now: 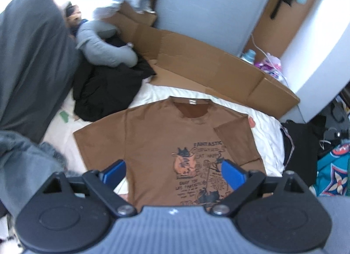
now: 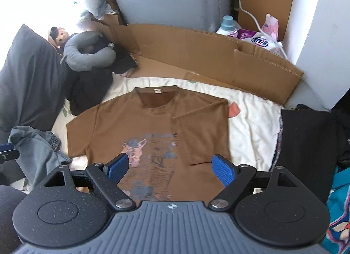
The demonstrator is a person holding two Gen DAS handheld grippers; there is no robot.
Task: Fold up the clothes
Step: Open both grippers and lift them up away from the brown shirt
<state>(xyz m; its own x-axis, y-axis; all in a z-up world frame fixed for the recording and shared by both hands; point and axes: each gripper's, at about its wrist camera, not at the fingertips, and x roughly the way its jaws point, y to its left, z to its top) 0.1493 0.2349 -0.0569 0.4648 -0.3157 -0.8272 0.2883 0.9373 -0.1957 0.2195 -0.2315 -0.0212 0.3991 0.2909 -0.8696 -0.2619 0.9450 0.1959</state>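
Hovering above the bed, the left gripper (image 1: pixel 174 171) and right gripper (image 2: pixel 169 167) both gape wide with nothing held, each angled down over one brown T-shirt (image 1: pixel 153 135) lying front-up on the white sheet (image 2: pixel 251 122), its right sleeve folded inward (print reads "FANTASTIC"). Beyond lie one grey neck pillow (image 2: pixel 87 57), flattened cardboard (image 2: pixel 196 52) and one detergent bottle (image 2: pixel 227 25).

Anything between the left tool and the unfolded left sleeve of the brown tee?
Nothing visible. The left tool hangs open above the brown T-shirt, and the flat sleeve lies bare on the white sheet. The grey garment and black clothes pile sit beside it, not over it.
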